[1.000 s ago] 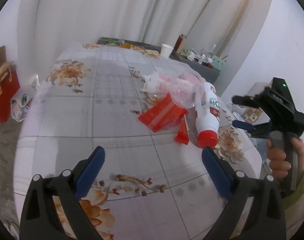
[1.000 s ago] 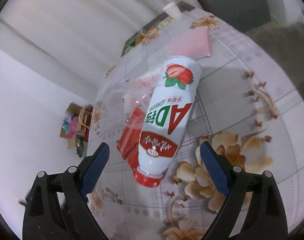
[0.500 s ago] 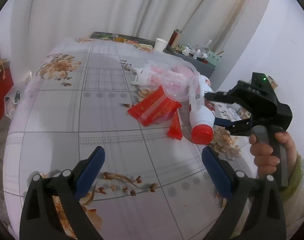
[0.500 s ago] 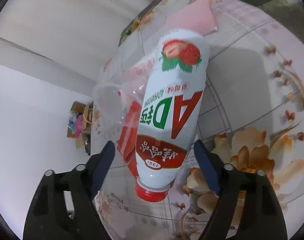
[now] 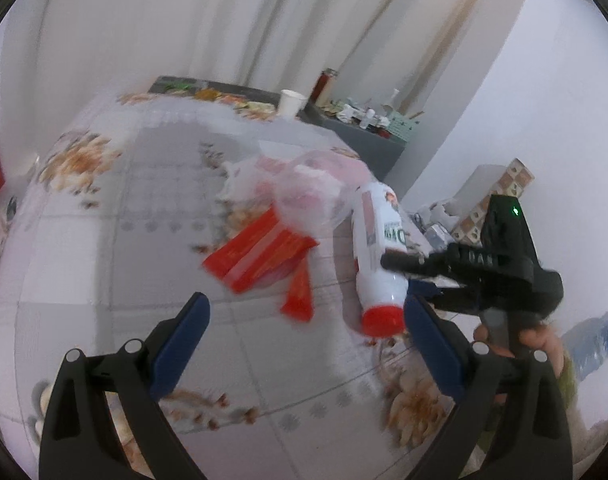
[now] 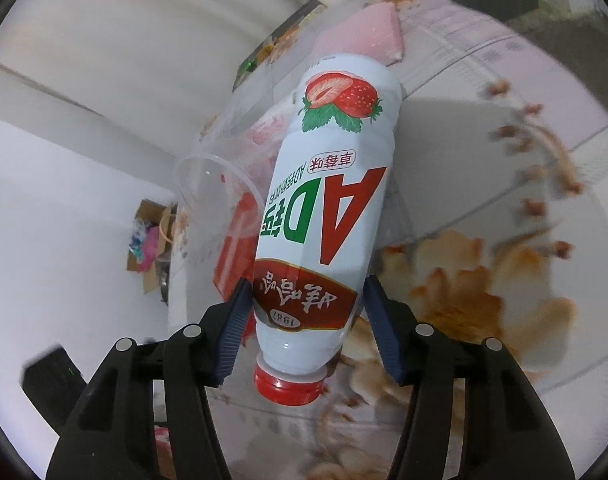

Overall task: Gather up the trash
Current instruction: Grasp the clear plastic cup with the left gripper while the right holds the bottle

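Note:
A white strawberry-milk bottle (image 6: 324, 208) with a red cap lies on the flowered table (image 5: 103, 240), cap toward me. My right gripper (image 6: 308, 304) straddles its lower body just above the cap. Its jaws are closing, and the blue pads (image 6: 233, 328) meet both sides of the bottle. In the left wrist view the bottle (image 5: 378, 248) lies at the right with the right gripper (image 5: 402, 276) on it, held by a hand. My left gripper (image 5: 306, 302) hangs open and empty above the table, near the red wrappers (image 5: 263, 252).
A clear plastic cup (image 6: 207, 200) and crumpled clear wrap (image 5: 308, 192) lie left of the bottle. A pink pack (image 6: 364, 36) and a paper cup (image 5: 291, 102) sit farther back. A grey side table with clutter (image 5: 364, 124) stands beyond the table's edge, and boxes stand on the floor at the right.
The right gripper has come down over the bottle and its jaws have narrowed from wide apart to the bottle's sides. The left gripper has shifted closer to the trash pile.

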{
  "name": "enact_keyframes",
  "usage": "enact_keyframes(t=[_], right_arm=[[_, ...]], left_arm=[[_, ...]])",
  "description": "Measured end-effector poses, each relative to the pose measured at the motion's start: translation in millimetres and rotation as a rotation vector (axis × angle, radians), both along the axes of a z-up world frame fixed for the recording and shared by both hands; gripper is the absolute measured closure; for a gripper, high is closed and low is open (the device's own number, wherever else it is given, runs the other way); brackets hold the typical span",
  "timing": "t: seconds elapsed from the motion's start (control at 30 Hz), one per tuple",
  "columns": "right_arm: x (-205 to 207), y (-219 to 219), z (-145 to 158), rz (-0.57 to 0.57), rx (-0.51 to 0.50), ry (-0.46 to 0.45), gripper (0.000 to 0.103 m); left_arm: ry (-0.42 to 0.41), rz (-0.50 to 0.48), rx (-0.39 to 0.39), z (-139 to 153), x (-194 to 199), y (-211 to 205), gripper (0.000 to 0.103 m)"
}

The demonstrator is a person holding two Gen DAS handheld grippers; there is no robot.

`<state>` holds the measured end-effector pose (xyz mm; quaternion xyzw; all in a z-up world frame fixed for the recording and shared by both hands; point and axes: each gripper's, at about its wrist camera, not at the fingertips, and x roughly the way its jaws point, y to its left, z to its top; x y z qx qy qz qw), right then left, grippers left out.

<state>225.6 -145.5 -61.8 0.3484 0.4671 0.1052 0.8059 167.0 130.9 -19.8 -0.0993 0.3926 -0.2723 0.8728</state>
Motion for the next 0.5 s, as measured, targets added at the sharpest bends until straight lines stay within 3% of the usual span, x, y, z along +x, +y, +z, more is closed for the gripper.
enact_keyframes(t=[0.27,0.4,0.5], right_arm=[[-17,-10,7,0.014,-0.127,-0.033,0.049],[-28,-17,10,0.031,-0.179,-0.052,0.049],[-32,-22,8,0.039,-0.172,-0.063,0.049]], left_arm=[[-0.02,-0.032,0.064,6,31,-47,0.006],[0.015,0.015,0.036,8,55,-48,0.006],[0.045,0.044,0.006,5,74,-45,0.017]])
